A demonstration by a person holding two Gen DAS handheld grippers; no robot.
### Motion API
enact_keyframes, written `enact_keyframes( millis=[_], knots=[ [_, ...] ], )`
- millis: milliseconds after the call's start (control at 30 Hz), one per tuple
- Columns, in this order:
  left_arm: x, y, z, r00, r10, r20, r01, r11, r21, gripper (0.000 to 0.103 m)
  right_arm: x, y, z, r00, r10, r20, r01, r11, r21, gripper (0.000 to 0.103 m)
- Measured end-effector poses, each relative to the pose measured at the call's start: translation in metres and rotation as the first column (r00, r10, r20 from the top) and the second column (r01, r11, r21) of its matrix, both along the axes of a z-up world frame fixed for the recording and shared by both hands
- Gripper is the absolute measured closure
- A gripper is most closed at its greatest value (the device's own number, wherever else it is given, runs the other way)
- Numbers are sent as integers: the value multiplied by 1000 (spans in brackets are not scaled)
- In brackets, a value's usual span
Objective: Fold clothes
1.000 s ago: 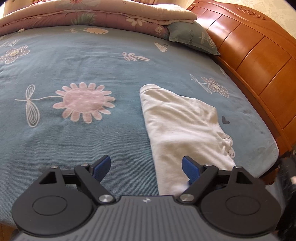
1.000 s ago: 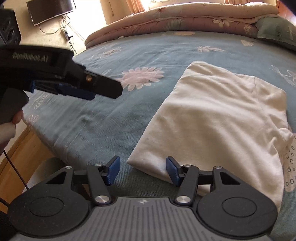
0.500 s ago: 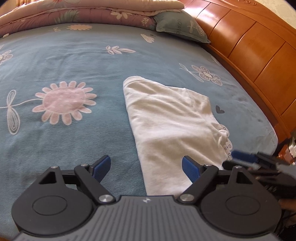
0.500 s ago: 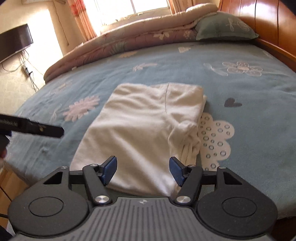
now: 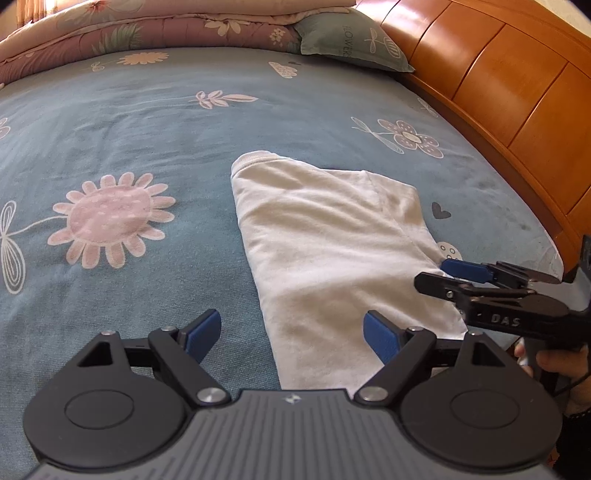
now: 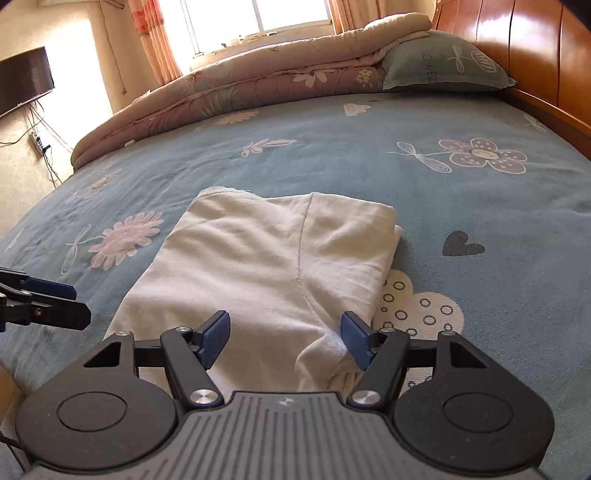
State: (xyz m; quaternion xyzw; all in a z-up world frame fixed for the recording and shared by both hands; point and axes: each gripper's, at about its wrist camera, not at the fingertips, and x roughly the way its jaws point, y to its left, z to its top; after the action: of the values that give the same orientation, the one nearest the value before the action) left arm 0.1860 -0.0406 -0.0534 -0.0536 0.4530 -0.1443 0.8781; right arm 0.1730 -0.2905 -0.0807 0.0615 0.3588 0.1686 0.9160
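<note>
The right tongs (image 6: 284,338), pointed earlier at the garment's left corner, now face its near right end and reach into the left wrist view beside that edge; their jaws have just been opening and stand apart, a bunched fold of cloth between them, unpressed. The left tongs (image 5: 291,334) stand apart with nothing gripped, over the garment's near left edge. The folded cream garment (image 6: 273,258) lies flat on the blue flowered bed sheet (image 6: 369,166). A rolled quilt (image 6: 258,81) and a green pillow (image 6: 443,62) lie at the far side, against the wooden headboard (image 5: 498,81). A window (image 6: 258,18) and a wall-mounted screen (image 6: 22,81) stand beyond.
</note>
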Motion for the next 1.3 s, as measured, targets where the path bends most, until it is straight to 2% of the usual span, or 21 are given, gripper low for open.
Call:
enact_keyframes(
  millis=[233, 333, 433, 533, 633, 733, 833, 933, 1000, 1167, 1233, 1300],
  knots=[
    [1, 4, -1, 1000, 5, -4, -5, 1000, -12, 19, 16, 7, 29, 996, 1, 87, -1, 1000, 7, 30],
    [2, 11, -3, 1000, 26, -14, -26, 1000, -18, 19, 29, 9, 19, 998, -1, 56, 1, 1000, 5, 30],
    [5, 19, -4, 999, 43, -20, -44, 999, -31, 19, 35, 3, -1, 999, -42, -29, 41, 998, -36, 30],
    [12, 23, -5, 999, 45, -21, -46, 997, -63, 19, 25, -17, -3, 995, -81, -49, 83, 996, 23, 30],
    [22, 19, -2, 1000, 30, -6, -30, 995, -95, 19, 12, -28, 14, 996, -94, 6, 93, 992, 82, 29],
    [33, 13, -2, 1000, 22, 2, -22, 988, -150, 19, 8, -30, 23, 996, -78, 32, 75, 993, 87, 20],
    [40, 16, -6, 999, 32, -16, -35, 974, -224, 19, 13, -43, 13, 996, -80, -36, 85, 983, 164, 18],
    [45, 27, -22, 995, 52, -81, -75, 948, -310, 19, 18, -65, -5, 987, -71, -142, 114, 940, 321, 17],
    [49, 37, -35, 988, 70, -138, -117, 921, -371, 19, 21, -76, -15, 979, -54, -195, 131, 904, 406, 13],
    [63, 53, -64, 968, 58, -243, -180, 837, -517, 19, 40, -92, -37, 950, -10, -313, 177, 842, 510, 11],
    [70, 56, -75, 960, 44, -278, -200, 802, -564, 19, 49, -95, -44, 940, 14, -340, 189, 810, 555, 8],
    [78, 58, -84, 955, 27, -296, -211, 764, -610, 18, 58, -95, -46, 935, 32, -354, 192, 793, 578, 8]
  ],
)
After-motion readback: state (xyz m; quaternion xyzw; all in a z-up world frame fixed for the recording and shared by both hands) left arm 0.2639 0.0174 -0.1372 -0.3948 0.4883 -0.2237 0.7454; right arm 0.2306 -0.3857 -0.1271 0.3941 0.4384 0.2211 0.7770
